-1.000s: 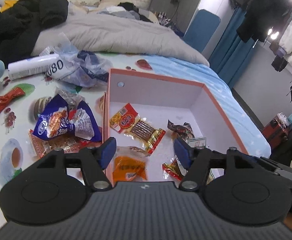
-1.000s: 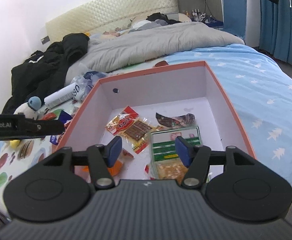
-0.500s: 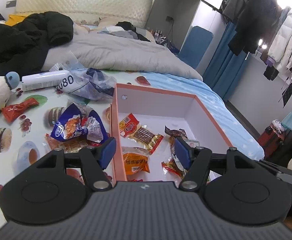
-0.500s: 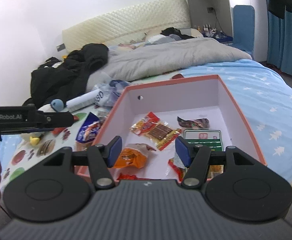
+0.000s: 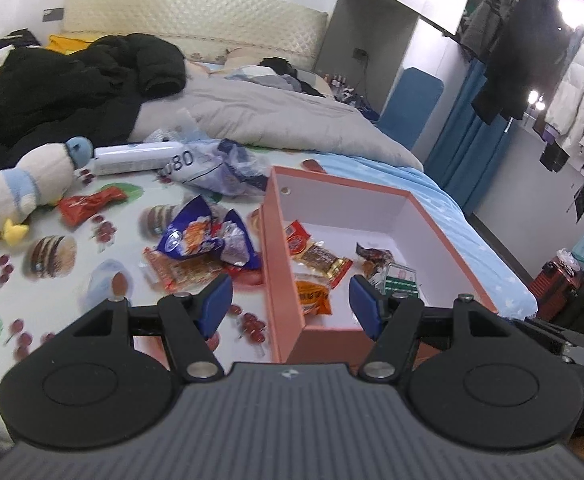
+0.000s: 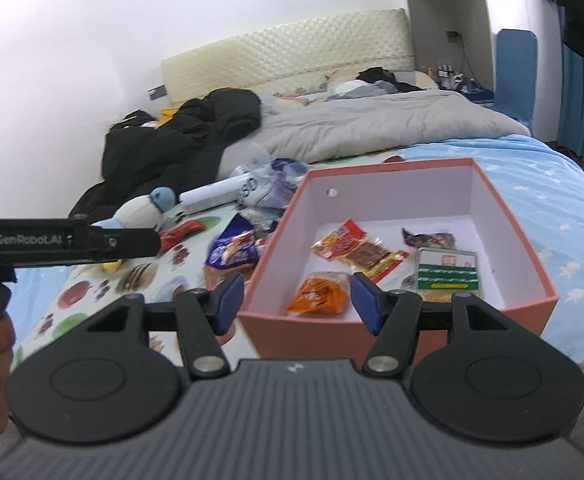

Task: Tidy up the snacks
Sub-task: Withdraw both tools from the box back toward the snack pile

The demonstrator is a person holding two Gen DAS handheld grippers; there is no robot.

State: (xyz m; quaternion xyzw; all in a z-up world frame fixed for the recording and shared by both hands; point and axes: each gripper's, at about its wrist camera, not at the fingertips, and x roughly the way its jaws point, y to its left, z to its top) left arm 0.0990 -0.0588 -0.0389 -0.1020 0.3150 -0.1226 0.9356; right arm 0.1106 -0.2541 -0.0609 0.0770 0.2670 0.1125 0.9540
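Both grippers drawn back from pink box (image 6: 408, 168), left gripper (image 5: 290, 302) and right gripper (image 6: 298, 298) empty, agape

Bed (image 5: 432, 184), pink box (image 5: 276, 248), blue snack bag (image 5: 204, 236), plush duck (image 5: 20, 188)

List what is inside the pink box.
The pink box holds a red-yellow jerky pack, orange packet, dark wrapper and green-white packet. The right gripper hides the front floor.

Both grippers, left (image 5: 290, 302) and right (image 6: 297, 300), pulled back from box (image 6: 548, 304).
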